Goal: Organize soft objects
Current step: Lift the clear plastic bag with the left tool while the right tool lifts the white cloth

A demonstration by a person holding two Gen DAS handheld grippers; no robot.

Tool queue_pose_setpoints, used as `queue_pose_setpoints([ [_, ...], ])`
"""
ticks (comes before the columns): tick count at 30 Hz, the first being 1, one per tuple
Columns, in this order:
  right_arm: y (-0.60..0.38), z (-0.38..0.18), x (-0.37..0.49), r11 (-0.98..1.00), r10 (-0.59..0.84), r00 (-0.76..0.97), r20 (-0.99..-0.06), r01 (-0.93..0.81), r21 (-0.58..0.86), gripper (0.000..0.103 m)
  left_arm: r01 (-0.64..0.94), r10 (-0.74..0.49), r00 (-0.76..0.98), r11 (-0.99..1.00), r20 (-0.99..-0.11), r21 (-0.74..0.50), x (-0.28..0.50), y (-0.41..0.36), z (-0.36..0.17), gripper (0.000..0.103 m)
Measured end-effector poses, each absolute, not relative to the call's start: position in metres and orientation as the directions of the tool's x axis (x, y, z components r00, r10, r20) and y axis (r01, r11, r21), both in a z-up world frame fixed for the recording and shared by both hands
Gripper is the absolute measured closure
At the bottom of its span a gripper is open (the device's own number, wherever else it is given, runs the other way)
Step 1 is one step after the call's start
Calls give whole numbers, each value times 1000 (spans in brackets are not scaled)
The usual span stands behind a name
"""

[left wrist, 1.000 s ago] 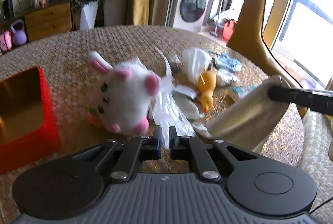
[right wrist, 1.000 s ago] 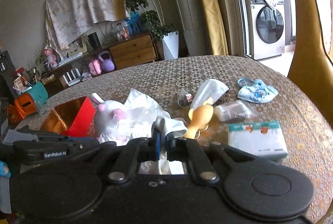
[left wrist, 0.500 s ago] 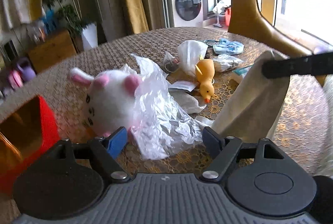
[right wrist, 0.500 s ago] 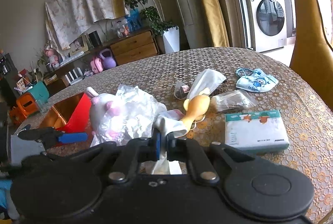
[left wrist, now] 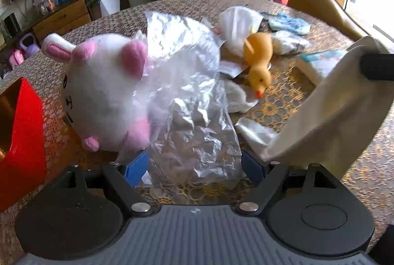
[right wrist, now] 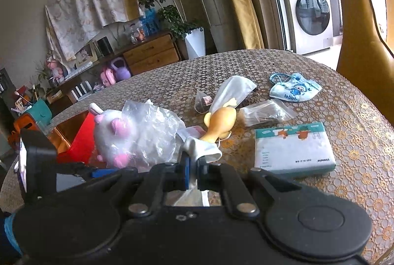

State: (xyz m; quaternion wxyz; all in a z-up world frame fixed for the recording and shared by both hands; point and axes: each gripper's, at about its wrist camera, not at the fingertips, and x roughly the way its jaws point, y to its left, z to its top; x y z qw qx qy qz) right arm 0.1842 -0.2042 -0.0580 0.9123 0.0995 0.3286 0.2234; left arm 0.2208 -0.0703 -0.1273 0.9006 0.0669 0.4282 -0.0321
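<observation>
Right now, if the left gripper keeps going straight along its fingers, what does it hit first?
Most likely the crumpled clear plastic bag, lying between the opening left gripper fingers; the white plush bunny sits just left.

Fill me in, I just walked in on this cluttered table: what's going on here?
A person is sorting soft things with tongs in each hand. The right tongs are shut on a white cloth pouch, holding it up. The left tongs are opening over the crumpled clear plastic bag beside the white-and-pink plush toy, not gripping yet. A red box sits open nearby.
</observation>
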Motion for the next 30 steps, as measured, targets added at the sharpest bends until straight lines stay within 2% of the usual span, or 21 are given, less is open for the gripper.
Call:
queue_pose_setpoints([
  [3, -204, -61, 185, 880, 474, 681, -558, -341, 331, 97, 104, -19, 625, 993, -780, 59, 222, -64, -130, 21],
  [5, -204, -62, 186, 879, 475, 679, -560, -340, 334, 97, 101, -38, 622, 994, -782, 33, 223, -62, -131, 30],
  [7, -204, -63, 187, 880, 474, 676, -563, -338, 335, 97, 99, -49, 623, 995, -781, 16, 225, -59, -129, 53],
  [8, -204, -64, 187, 880, 473, 676, -565, -336, 336, 97, 100, -54, 624, 995, -780, 12, 225, -58, -128, 58],
  [10, -203, -65, 188, 879, 474, 674, -567, -333, 341, 97, 96, -49, 627, 995, -778, 14, 225, -54, -127, 74],
  [11, -203, -66, 188, 879, 474, 673, -568, -332, 341, 97, 92, -46, 627, 996, -777, 16, 225, -53, -126, 78],
  [13, -202, -66, 188, 879, 475, 671, -570, -333, 341, 97, 98, -44, 629, 995, -776, 23, 225, -50, -126, 94],
  [15, -200, -67, 188, 879, 475, 669, -571, -333, 341, 97, 95, -41, 631, 995, -775, 25, 225, -48, -125, 99],
  [30, -195, -57, 182, 874, 483, 678, -555, -339, 347, 97, 97, -132, 714, 991, -688, -90, 189, -25, -68, 100],
])
